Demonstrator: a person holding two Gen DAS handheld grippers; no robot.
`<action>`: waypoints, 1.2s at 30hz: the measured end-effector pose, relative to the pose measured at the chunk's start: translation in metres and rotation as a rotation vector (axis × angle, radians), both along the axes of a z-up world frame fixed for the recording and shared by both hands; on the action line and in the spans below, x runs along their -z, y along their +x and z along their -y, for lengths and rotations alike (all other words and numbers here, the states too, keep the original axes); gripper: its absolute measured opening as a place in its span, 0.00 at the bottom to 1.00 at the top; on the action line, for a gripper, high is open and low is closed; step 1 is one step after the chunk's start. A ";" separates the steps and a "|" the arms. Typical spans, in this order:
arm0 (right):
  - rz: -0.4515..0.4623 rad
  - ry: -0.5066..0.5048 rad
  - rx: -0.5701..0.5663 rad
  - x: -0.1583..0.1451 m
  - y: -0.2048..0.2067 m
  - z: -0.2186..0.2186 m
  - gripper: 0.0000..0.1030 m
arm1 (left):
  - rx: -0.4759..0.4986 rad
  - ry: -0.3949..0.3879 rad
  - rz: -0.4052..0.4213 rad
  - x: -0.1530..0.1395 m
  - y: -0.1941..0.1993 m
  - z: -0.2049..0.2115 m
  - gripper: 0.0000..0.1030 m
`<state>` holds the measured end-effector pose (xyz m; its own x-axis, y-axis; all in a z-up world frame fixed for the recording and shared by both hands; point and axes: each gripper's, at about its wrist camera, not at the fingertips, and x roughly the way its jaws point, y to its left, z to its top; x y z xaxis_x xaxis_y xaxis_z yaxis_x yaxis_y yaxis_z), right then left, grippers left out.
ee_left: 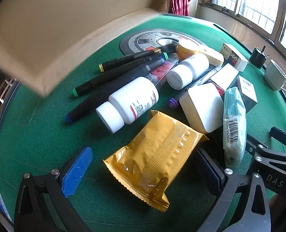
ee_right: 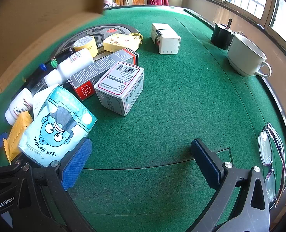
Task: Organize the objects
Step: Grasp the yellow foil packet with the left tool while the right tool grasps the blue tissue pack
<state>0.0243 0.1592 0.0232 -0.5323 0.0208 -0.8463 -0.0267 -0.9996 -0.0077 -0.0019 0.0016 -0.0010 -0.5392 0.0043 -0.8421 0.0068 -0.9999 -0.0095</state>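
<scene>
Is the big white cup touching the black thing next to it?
Cannot tell. In the right wrist view the cup overlaps the black container behind it, hiding any gap; the left wrist view shows them too small to tell.

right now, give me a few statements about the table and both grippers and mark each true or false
1. The left gripper is open, with the yellow packet lying between its fingers. True.
2. The right gripper is shut on a box. False: it is open over bare green felt.
3. The cup lies tipped on its side. False: it stands upright.
4. A pair of glasses lies near the table's edge. True.
5. Both white bottles stand upright. False: the larger white bottle and the smaller one lie on their sides.
</scene>
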 end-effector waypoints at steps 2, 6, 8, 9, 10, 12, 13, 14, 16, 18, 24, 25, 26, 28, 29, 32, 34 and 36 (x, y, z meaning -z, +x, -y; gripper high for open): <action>0.000 0.000 0.000 0.000 0.000 0.000 1.00 | 0.000 0.000 0.000 0.000 0.000 0.000 1.00; 0.000 0.000 0.000 0.000 0.000 0.000 1.00 | 0.000 0.000 0.000 0.003 0.004 0.000 1.00; 0.000 0.000 0.000 0.000 0.000 0.000 1.00 | 0.000 0.000 0.000 0.002 0.004 0.000 1.00; 0.000 0.000 0.000 0.000 0.000 0.000 1.00 | 0.000 0.000 0.000 0.002 0.003 0.000 1.00; 0.000 0.000 0.000 0.000 0.000 0.000 1.00 | 0.000 0.000 0.000 0.002 0.004 0.000 1.00; 0.000 0.000 0.000 0.000 0.000 0.000 1.00 | 0.000 0.000 0.000 0.002 0.003 0.000 1.00; 0.000 0.000 0.000 0.000 0.000 0.000 1.00 | 0.000 0.000 0.000 0.002 0.004 0.000 1.00; 0.000 0.000 0.000 0.000 0.000 0.000 1.00 | 0.000 0.000 0.000 0.002 0.004 -0.001 1.00; 0.000 0.000 0.000 0.000 0.000 0.000 1.00 | 0.000 0.000 0.000 0.002 0.003 0.000 1.00; 0.000 0.000 0.000 0.000 0.000 0.000 1.00 | -0.003 0.000 0.000 0.002 0.004 0.000 1.00; 0.002 0.001 -0.001 0.000 0.000 0.000 1.00 | -0.004 0.000 0.000 0.002 0.004 0.000 1.00; 0.002 0.001 -0.001 0.000 0.000 0.000 1.00 | -0.004 0.000 0.000 0.002 0.004 0.000 1.00; 0.002 0.001 -0.001 0.000 0.000 0.000 1.00 | -0.004 0.000 0.000 0.002 0.004 -0.001 1.00; 0.002 0.001 0.000 0.000 0.000 0.000 1.00 | -0.004 0.000 0.000 0.002 0.004 -0.001 1.00; 0.002 0.001 0.000 0.000 0.001 0.000 1.00 | -0.005 0.000 0.000 0.002 0.004 -0.001 1.00; 0.001 -0.001 -0.017 0.000 0.002 -0.001 1.00 | -0.005 0.000 0.000 0.002 0.004 -0.001 1.00; 0.000 -0.008 -0.082 -0.002 0.001 0.002 1.00 | -0.005 0.000 0.000 0.002 0.004 -0.001 1.00; -0.003 -0.016 -0.108 -0.005 0.005 0.001 0.99 | -0.007 0.000 0.000 0.002 0.004 -0.001 1.00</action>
